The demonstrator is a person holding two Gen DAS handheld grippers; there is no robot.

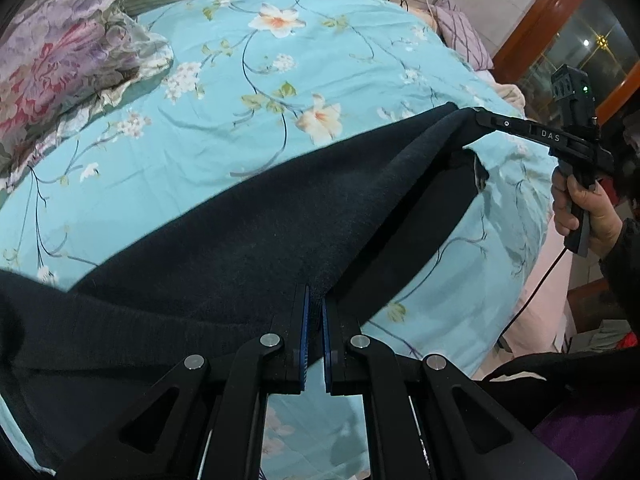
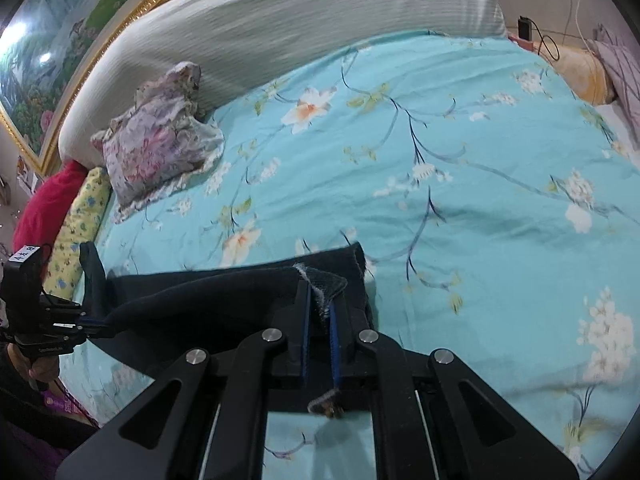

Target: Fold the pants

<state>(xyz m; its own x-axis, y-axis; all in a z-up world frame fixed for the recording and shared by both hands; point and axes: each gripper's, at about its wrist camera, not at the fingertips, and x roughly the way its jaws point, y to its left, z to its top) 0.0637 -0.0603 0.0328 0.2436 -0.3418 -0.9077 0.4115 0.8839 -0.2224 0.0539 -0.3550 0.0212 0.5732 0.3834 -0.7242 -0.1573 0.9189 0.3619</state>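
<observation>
Dark navy pants hang stretched between my two grippers above a turquoise flowered bed sheet. My left gripper is shut on one edge of the pants. My right gripper is shut on the other end, where a frayed pale hem shows between the blue pads. In the left wrist view the right gripper pinches the far end at upper right. In the right wrist view the left gripper holds the pants at far left. The lower fold rests on the sheet.
A flowered purple pillow lies at the left of the bed, also in the right wrist view. A long grey-striped bolster lines the head of the bed. A red cushion and yellow pillow sit at the bed's edge.
</observation>
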